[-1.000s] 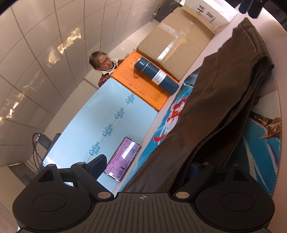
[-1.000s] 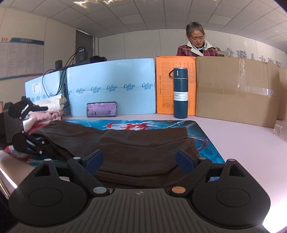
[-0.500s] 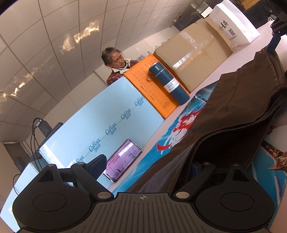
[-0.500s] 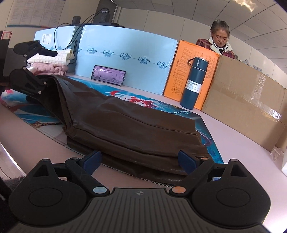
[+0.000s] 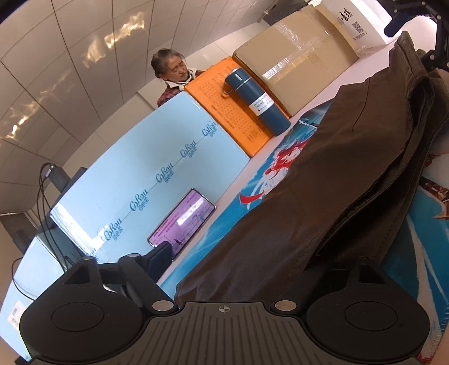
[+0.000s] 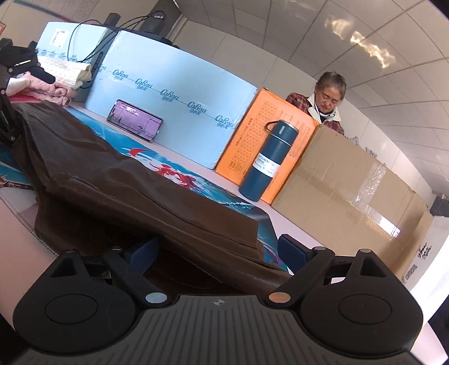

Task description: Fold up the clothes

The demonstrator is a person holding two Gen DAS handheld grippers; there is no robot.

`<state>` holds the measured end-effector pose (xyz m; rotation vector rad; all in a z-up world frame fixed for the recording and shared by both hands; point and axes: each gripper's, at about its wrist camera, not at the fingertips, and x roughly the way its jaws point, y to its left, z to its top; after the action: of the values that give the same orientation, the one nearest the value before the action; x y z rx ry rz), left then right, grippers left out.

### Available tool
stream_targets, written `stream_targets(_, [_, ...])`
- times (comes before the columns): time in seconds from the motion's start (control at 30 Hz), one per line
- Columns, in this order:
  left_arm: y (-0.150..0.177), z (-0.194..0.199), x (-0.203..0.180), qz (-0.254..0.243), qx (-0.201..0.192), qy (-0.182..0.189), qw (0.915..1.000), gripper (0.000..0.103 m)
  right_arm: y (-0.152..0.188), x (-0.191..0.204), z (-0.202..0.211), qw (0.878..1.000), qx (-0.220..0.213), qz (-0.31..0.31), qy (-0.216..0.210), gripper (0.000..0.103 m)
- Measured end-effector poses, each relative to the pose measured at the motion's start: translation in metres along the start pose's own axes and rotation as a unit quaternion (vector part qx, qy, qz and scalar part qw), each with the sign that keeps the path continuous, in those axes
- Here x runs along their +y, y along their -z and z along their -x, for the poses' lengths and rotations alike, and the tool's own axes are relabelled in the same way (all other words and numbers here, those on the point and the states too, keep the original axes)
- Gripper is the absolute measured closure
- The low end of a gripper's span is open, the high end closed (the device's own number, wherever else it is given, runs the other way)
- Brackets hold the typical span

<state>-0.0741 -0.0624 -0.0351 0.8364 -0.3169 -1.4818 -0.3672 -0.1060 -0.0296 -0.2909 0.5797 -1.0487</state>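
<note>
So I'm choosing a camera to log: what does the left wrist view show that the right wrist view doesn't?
Only the left wrist view shows the white paper bag at the far end. Only the right wrist view shows the pile of pink and cream clothes. Both share the brown garment, the phone, the blue bottle, the orange box and the cardboard box.

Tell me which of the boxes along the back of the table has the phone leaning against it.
The light blue box; the phone is propped against its front. The orange box has the bottle before it.
</note>
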Motion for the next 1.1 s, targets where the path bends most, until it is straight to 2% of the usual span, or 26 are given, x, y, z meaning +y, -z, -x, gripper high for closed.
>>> stream_targets(0.03, [-0.001, -0.001, 0.003, 0.011, 0.009, 0.016, 0.9998, 0.081, -0.002, 0.003, -0.003, 1.0, 0.002, 0.012, -0.01, 0.02])
stream_targets(0.07, [0.0, -0.001, 0.003, 0.014, 0.013, 0.022, 0.9996, 0.087, -0.004, 0.004, -0.005, 1.0, 0.003, 0.018, -0.022, 0.035])
stream_targets(0.1, [0.001, 0.0, 0.002, 0.011, 0.014, 0.025, 0.9995, 0.089, -0.005, 0.004, -0.006, 0.999, 0.005, 0.018, -0.034, 0.043])
stream_targets(0.13, [0.001, 0.002, 0.0, 0.008, 0.016, 0.029, 0.9994, 0.091, -0.007, 0.005, -0.007, 0.999, 0.007, 0.019, -0.047, 0.059])
stream_targets(0.2, [0.002, 0.007, -0.003, 0.008, 0.015, 0.037, 0.9992, 0.094, -0.008, 0.006, -0.007, 0.997, 0.017, 0.022, -0.066, 0.074])
stream_targets(0.23, [0.002, 0.01, -0.005, 0.008, 0.014, 0.043, 0.999, 0.094, -0.008, 0.006, -0.008, 0.997, 0.021, 0.024, -0.074, 0.087])
stream_targets(0.27, [0.002, 0.015, -0.007, 0.007, 0.013, 0.05, 0.9986, 0.096, -0.008, 0.003, -0.005, 0.996, 0.022, 0.019, -0.079, 0.091])
stream_targets(0.4, [-0.002, 0.042, -0.011, 0.017, -0.001, 0.085, 0.9962, 0.097, -0.011, -0.016, 0.012, 0.997, 0.004, -0.016, -0.078, 0.094])
stream_targets(0.5, [-0.01, 0.058, -0.007, 0.019, -0.031, 0.083, 0.9959, 0.096, -0.024, -0.033, 0.02, 0.997, -0.039, -0.03, -0.055, 0.095])
stream_targets(0.57, [-0.017, 0.057, 0.004, 0.025, -0.058, 0.052, 0.9966, 0.096, -0.039, -0.039, 0.014, 0.997, -0.068, -0.008, -0.029, 0.095])
stream_targets(0.63, [-0.023, 0.048, 0.017, 0.024, -0.075, 0.009, 0.9968, 0.096, -0.054, -0.042, -0.01, 0.997, -0.071, -0.002, -0.025, 0.096])
stream_targets(0.73, [-0.032, 0.022, 0.042, 0.027, -0.087, -0.024, 0.9955, 0.096, -0.076, -0.047, -0.051, 0.997, -0.069, 0.003, -0.024, 0.096])
stream_targets(0.83, [-0.037, -0.016, 0.068, 0.048, -0.081, -0.028, 0.9952, 0.095, -0.098, -0.051, -0.091, 0.997, -0.068, 0.007, -0.023, 0.096])
stream_targets(0.97, [-0.031, -0.073, 0.101, 0.113, -0.041, 0.01, 0.9927, 0.091, -0.128, -0.056, -0.144, 0.998, -0.066, 0.013, -0.021, 0.096])
stream_targets(1.1, [-0.016, -0.125, 0.123, 0.195, -0.001, 0.046, 0.9798, 0.089, -0.158, -0.062, -0.198, 0.998, -0.064, 0.019, -0.019, 0.096])
